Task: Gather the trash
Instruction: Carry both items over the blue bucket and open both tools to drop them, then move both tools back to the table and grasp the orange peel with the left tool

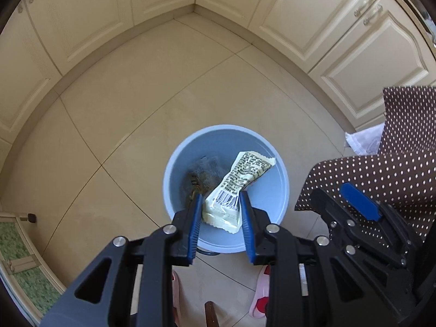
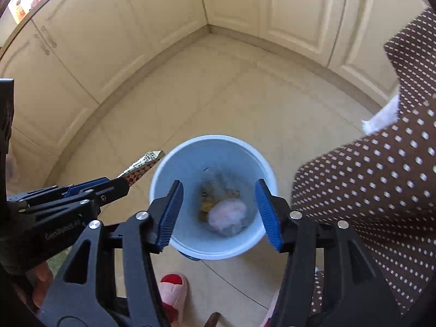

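Note:
A light blue trash bin [image 1: 272, 190] stands on the tiled floor below both grippers, with trash lying in its bottom. My left gripper [image 1: 221, 200] is shut on a pale yellow snack wrapper [image 1: 239, 179] with a barcode and holds it over the bin's opening. In the right wrist view the left gripper [image 2: 120, 182] shows at the left with the wrapper [image 2: 143, 163] sticking out beside the bin [image 2: 188, 245]. My right gripper [image 2: 218, 188] is open and empty above the bin, over a pinkish crumpled piece [image 2: 227, 214] lying inside. It also shows in the left wrist view [image 1: 340, 190].
Cream cabinet doors [image 1: 81, 27] wrap around the floor corner. A brown polka-dot cloth [image 1: 403, 147] hangs at the right, also in the right wrist view [image 2: 381, 177]. Pink slippers [image 2: 174, 286] are on the floor near the bin.

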### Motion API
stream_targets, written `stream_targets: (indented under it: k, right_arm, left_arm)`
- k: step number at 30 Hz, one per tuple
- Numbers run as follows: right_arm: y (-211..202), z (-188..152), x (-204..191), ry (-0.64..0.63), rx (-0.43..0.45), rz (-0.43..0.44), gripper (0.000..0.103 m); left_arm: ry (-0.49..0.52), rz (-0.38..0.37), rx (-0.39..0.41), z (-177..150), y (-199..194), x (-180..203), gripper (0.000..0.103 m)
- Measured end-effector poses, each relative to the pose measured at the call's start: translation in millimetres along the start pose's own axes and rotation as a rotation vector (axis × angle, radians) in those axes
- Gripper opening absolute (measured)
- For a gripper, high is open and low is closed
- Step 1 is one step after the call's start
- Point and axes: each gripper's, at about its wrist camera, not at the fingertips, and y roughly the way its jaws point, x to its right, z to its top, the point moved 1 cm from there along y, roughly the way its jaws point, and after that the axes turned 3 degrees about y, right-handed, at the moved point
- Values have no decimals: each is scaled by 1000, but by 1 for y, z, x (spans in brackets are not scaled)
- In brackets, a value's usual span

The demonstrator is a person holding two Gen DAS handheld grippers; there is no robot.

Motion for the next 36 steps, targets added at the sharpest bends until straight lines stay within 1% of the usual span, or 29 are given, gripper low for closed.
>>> stream_targets:
  k: [3,9,13,16,17,18,19,21,28,32,35,36]
  right_arm:
    - [-4,-4,5,9,7,-8,56]
    - [-11,-6,14,45,23,-5,56]
    - [-13,-5,16,55,40,-12,56]
    - [-16,-5,17,60,47,-12,56]
    - [-16,-4,18,60,49,-12,58]
    - [-17,-4,18,60,53,-13,59]
    - [-18,-4,17,61,55,-13,61]
    - [-21,-5,18,62,61,-15,61]
    - [-26,-4,15,60,61,-11,61]
    - [-38,-3,8,51,72,-6,61]
    - [-61,-1,2,30,104,4,61]
    - [-72,0,0,22,120,10,61]
  left_arm:
    - [18,10,-5,-1,2,6,27]
    - [30,-14,-14,0,7,18,28]
    - [29,-25,4,1,1,18,29]
    - [37,-26,34,1,-4,21,29]
    - [39,-29,37,1,-5,22,29]
    - [40,-34,43,2,-7,22,32]
    - [40,-35,48,2,-8,22,38]
    - [40,-28,57,2,-10,22,41]
    - [43,-32,59,2,-13,23,41]
    - [34,-24,95,0,-29,18,41]
    - [24,20,143,-8,-53,12,41]
    - [16,17,158,-11,-62,10,41]
